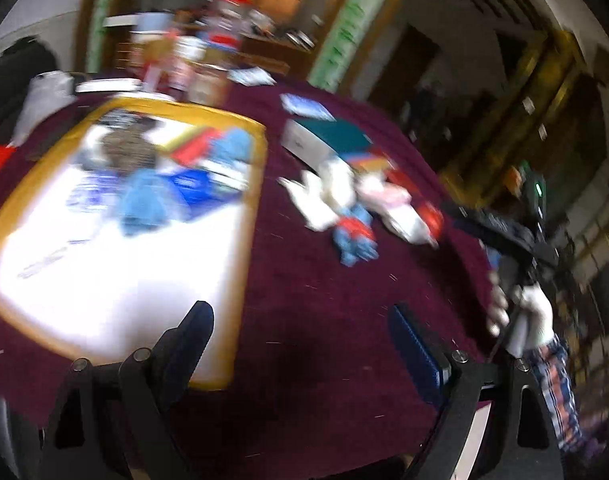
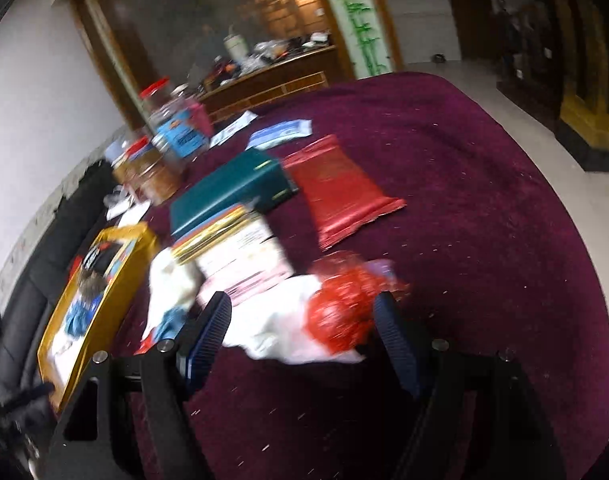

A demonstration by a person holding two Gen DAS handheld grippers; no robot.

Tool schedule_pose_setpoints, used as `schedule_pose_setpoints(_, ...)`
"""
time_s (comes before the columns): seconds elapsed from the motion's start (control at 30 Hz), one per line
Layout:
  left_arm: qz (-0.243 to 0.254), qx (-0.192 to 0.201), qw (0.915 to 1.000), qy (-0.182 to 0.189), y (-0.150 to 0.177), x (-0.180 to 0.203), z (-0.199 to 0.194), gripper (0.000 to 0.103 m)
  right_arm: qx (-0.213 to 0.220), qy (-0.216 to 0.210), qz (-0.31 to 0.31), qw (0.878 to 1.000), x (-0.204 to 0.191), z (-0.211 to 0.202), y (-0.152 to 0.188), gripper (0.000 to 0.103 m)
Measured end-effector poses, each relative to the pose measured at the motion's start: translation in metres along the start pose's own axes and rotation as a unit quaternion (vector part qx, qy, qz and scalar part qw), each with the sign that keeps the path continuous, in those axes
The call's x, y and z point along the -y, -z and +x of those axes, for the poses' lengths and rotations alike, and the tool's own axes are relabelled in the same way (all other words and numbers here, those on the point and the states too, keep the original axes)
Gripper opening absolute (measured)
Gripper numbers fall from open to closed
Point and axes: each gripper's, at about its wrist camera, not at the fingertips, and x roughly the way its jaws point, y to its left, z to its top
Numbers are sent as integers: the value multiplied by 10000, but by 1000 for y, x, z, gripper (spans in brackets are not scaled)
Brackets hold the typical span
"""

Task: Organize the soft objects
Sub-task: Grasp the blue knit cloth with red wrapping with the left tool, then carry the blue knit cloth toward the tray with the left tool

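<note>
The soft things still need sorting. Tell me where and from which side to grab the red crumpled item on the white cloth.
Take the red crumpled item across its bulging middle, coming down from the near side where the right gripper already stands open around it. It lies as a rounded bunch on the white cloth, so pinching the bulge high up probably avoids catching the cloth. Blur hides finer folds.

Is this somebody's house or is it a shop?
Probably a house, a living or dining room. A big table under a dark red cloth holds snack jars, and wooden cabinets stand behind. The view is blurry, so that is a guess.
</note>
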Motion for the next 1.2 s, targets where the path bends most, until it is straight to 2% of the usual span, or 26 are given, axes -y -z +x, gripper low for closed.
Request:
schedule_pose_setpoints(0.13, 343, -277, 9990, -8, -7, 39, 29, 91, 156, 58, 257, 9995, 24, 2, 1, 73)
schedule_pose_setpoints(0.4, 963, -366, 9926, -643, -36, 76, 98, 91, 747, 62, 486, 9960, 39, -24, -1, 73)
schedule_pose_setpoints(0.57, 1306, -437, 9854, -1005, -49, 85, 138, 91, 1003, 4, 1102, 9888, 67, -37, -2, 78)
schedule_pose_setpoints(0.6, 1385, -422, 9836, -1076, -51, 86, 142, 86, 1031, 17, 1211, 9873, 72, -39, -2, 78)
schedule_pose_setpoints(0.67, 1587, -411, 9791, -1201, -51, 90, 149, 58, 1054, 34, 1402, 9845, 81, -40, -2, 78)
schedule_pose_setpoints(0.7, 1629, -540, 9775, -1224, -49, 89, 155, 37, 1036, 36, 1459, 9838, 83, -39, -1, 78)
schedule_pose_setpoints(0.87, 1356, -517, 9859, -828, -49, 79, 143, 37, 801, 30, 1336, 9878, 78, -28, -1, 78)
schedule_pose_setpoints(1.03, 820, -231, 9962, -181, -46, 65, 95, 37, 384, -72, 896, 9952, 59, -10, 0, 78)
schedule_pose_setpoints(1.2, 501, 81, 9987, 85, -34, 40, 42, 37, 164, 36, 820, 9965, 56, -1, 3, 78)
